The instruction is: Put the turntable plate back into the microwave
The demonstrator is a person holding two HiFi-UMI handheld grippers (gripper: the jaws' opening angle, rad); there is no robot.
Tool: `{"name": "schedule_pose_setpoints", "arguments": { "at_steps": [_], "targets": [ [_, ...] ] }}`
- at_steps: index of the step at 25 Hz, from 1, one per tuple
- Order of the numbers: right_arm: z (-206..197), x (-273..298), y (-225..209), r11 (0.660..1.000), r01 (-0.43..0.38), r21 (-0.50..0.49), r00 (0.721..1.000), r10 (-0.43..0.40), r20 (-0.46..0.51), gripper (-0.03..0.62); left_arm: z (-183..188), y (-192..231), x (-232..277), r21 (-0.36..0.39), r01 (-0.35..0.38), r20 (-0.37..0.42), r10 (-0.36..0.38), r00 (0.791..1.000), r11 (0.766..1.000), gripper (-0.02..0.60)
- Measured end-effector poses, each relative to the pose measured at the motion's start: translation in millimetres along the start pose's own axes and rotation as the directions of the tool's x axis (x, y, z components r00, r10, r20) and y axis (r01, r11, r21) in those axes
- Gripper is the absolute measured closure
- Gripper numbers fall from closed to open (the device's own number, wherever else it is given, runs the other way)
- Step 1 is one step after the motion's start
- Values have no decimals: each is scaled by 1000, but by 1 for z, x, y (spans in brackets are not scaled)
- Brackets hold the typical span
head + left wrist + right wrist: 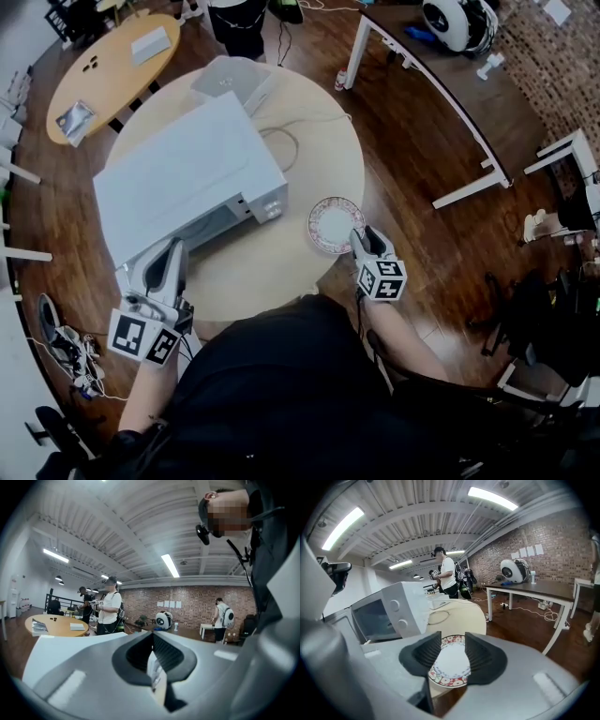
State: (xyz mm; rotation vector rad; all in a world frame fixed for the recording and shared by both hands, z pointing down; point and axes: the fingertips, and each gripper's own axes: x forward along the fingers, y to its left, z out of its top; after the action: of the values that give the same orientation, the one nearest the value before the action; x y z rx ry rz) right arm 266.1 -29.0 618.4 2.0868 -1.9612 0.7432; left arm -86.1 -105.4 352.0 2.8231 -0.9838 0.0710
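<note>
Head view overhead, right view shares plate [335, 224]

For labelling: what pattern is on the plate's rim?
Plate: red floral band, white centre; right gripper view.

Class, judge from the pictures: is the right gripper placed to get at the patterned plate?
Probably yes. The right gripper sits by the near rim of the plate, jaws apart, the plate framed between them in its own view; nothing stands in the way.

Glossy glazed plate [335, 225] lies on smooth, matt pale wooden table [272, 267].
</note>
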Motion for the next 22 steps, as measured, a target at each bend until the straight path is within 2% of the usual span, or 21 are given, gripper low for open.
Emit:
{"name": "schedule_pose_setpoints", "arguments": {
  "at_steps": [4, 11, 22],
  "targets": [
    [-7, 5, -17, 998, 49, 36, 998, -48, -27, 401, 4, -2, 6, 7, -4, 2, 4, 1000, 1000, 577],
    [-25, 21, -29, 995, 48, 82, 997, -44, -60, 342, 3, -3, 13, 3, -17, -11, 17, 1000, 1000, 578],
    [-54, 50, -44, 984, 31, 178, 991, -7, -131, 341, 3, 1, 25, 13, -56, -42, 57, 998, 998, 577]
  ]
}}
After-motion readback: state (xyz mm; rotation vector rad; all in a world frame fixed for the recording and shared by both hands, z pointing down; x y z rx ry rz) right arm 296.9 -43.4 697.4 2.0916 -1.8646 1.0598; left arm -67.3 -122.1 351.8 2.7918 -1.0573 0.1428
